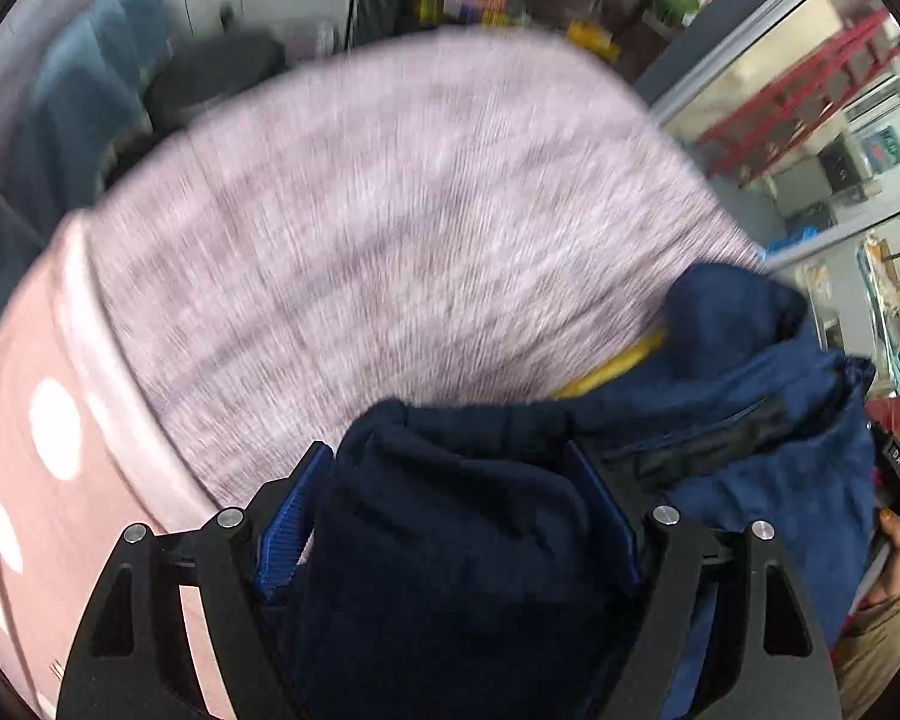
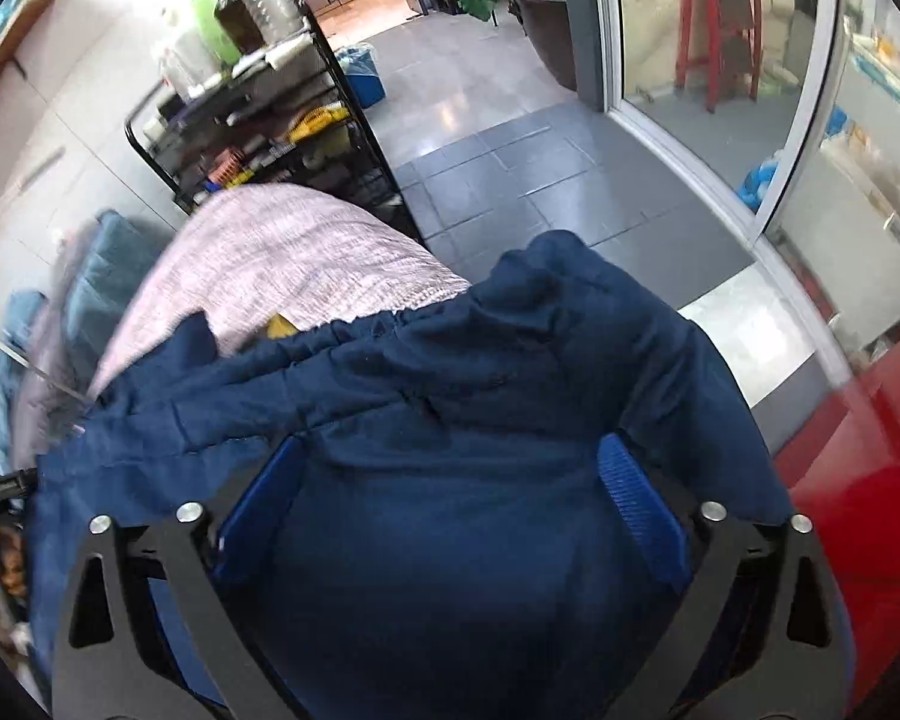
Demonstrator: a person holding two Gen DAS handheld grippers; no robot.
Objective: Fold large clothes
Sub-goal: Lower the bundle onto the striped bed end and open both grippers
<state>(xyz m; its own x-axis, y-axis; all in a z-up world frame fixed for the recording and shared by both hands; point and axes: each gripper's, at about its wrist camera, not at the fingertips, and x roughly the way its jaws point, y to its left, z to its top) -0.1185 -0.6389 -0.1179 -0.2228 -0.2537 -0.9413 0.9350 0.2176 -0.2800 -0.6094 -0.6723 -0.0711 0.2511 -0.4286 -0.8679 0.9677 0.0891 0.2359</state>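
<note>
A navy padded jacket lies bunched on a pinkish-grey woven cover. A yellow strip peeks out under its edge. My left gripper points steeply down with a dark fold of the jacket bulging between its blue pads, whose ribbed face shows bare. In the right wrist view the jacket spreads under my right gripper. Its jaws stand wide and the ribbed pads are clear of the cloth. The woven cover shows behind.
A pink polka-dot fabric borders the cover on the left. A black wire rack with bottles stands behind. Blue denim clothes hang at the left, a red surface sits at the right, and a person's hand shows at the edge.
</note>
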